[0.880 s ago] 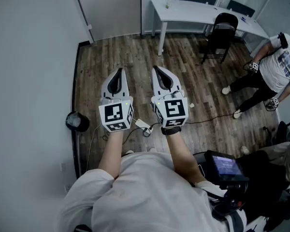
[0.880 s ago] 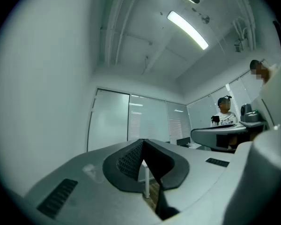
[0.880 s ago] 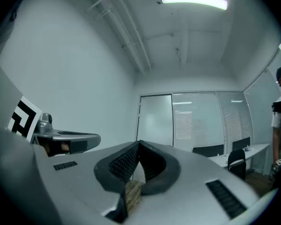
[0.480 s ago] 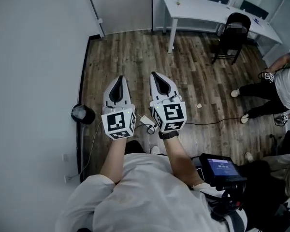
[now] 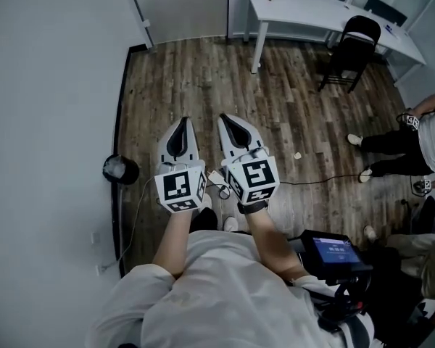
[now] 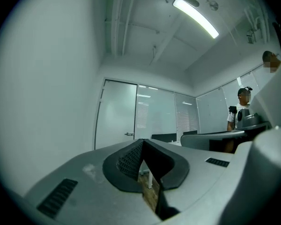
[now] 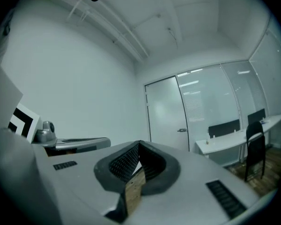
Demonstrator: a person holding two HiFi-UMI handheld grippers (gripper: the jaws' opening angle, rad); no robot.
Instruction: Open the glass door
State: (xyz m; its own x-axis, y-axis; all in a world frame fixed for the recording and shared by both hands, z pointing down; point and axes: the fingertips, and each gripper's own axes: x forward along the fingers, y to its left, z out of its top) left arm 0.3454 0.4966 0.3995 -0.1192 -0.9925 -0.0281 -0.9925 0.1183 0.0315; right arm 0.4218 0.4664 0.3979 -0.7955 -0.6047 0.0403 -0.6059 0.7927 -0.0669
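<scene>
The frosted glass door (image 5: 181,6) stands shut in the far wall, with a small handle (image 5: 146,25) near its left frame. My left gripper (image 5: 180,124) and right gripper (image 5: 228,119) hover side by side over the wood floor, level and aimed at that wall, well short of the door. Both are shut with nothing between the jaws. In the left gripper view the door (image 6: 116,122) and its handle (image 6: 128,134) show beyond the shut left gripper (image 6: 141,142). The right gripper view shows the door (image 7: 166,114) past the shut right gripper (image 7: 139,145).
A white wall (image 5: 51,122) runs along my left, with a black round object (image 5: 121,170) on the floor at its foot. A white table (image 5: 326,9) and black chair (image 5: 351,46) stand far right. A cable and adapter (image 5: 216,178) lie below the grippers. Another person (image 5: 420,136) is at the right edge.
In the head view both grippers have slid lower in the picture, still shut and side by side. The person at right has shifted toward the right edge.
</scene>
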